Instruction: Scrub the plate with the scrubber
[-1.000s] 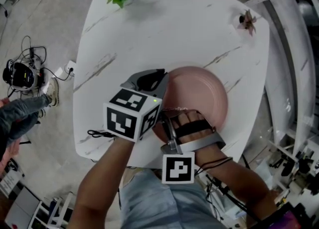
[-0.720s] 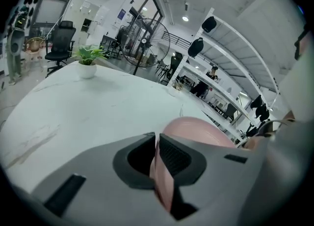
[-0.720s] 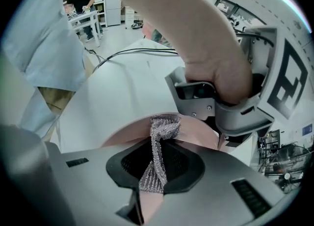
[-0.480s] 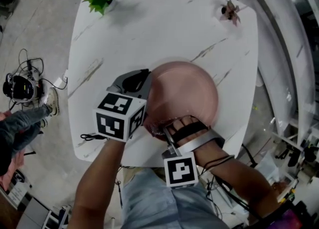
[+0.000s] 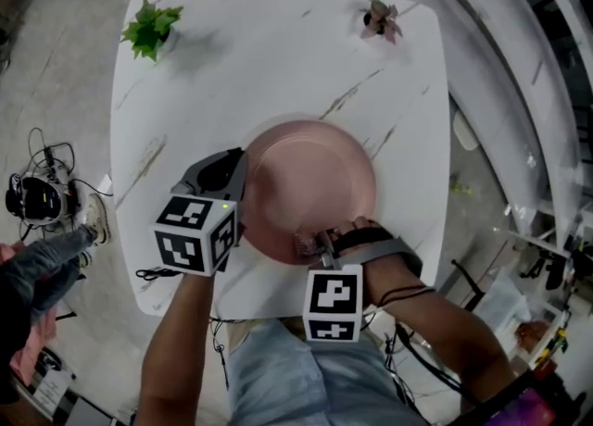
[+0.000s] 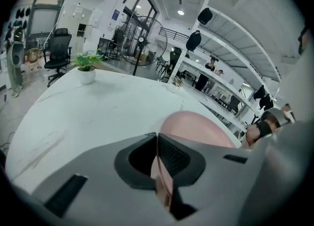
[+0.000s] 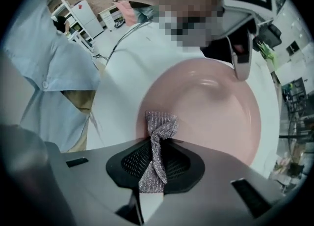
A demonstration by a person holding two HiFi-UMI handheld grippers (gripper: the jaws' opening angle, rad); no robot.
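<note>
One plate (image 5: 310, 188), frame centre: left rim pinched in my left gripper (image 6: 157, 144). One scrubber (image 7: 158, 127): clamped in my right gripper (image 7: 156, 147), at the plate's lower rim; basin lies directly ahead, up-frame.

The right gripper (image 5: 313, 248) is drawing the scrubber (image 5: 305, 244) toward the person across the plate (image 5: 315, 169). A second ago the scrubber was lying on the plate's inner left part; half a second ago it was nearing the near-left rim, and now it is sitting at the near rim itself. The hand (image 5: 367, 244) behind it is coming off the plate with it, leaving more pink surface showing. The head view is also shifting, so the table (image 5: 278, 54) is sliding left in the frame, with the green plant (image 5: 148, 28) and the small plant (image 5: 381, 18) drifting left and the whole tabletop coming into sight.
</note>
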